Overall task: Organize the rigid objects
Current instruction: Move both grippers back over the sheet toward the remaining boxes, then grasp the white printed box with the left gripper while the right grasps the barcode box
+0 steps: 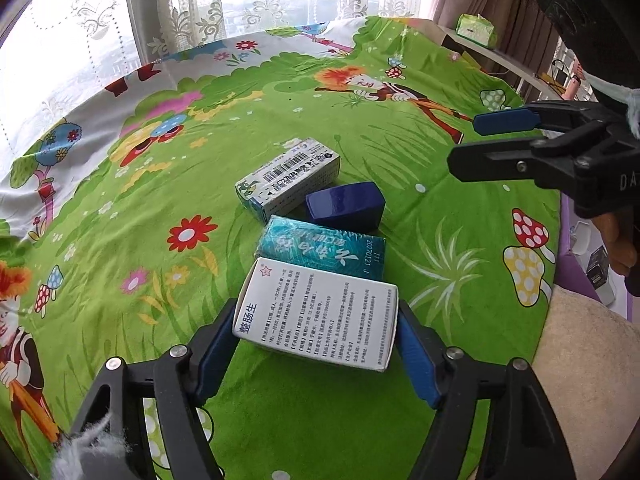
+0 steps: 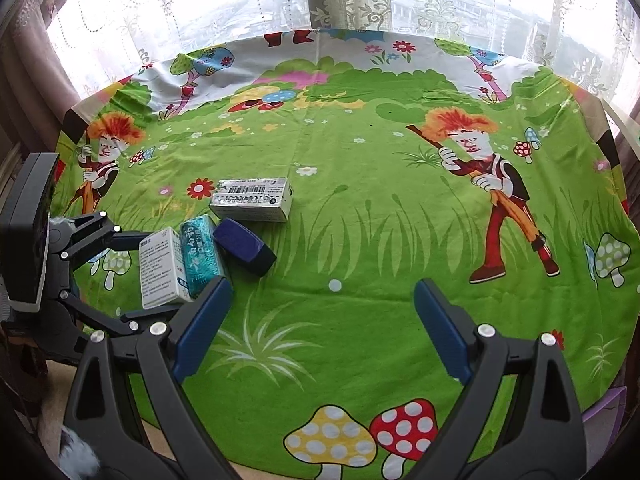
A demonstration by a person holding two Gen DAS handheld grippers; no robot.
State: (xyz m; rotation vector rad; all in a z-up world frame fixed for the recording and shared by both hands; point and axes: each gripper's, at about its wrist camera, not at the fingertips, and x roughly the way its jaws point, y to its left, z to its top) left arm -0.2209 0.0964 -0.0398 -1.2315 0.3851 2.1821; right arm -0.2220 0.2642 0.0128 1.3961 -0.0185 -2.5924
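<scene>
Left wrist view: the left gripper (image 1: pixel 316 336) clamps a white printed cardboard box (image 1: pixel 316 316) on the green cartoon-print cloth (image 1: pixel 140 248). The right gripper (image 2: pixel 322 328) hangs open, holding nothing.

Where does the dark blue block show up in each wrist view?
Left wrist: blue block at centre, just beyond the teal box.
Right wrist: blue block left of centre, right of the teal box.
Shared landmark: the barcode box behind it.
</scene>
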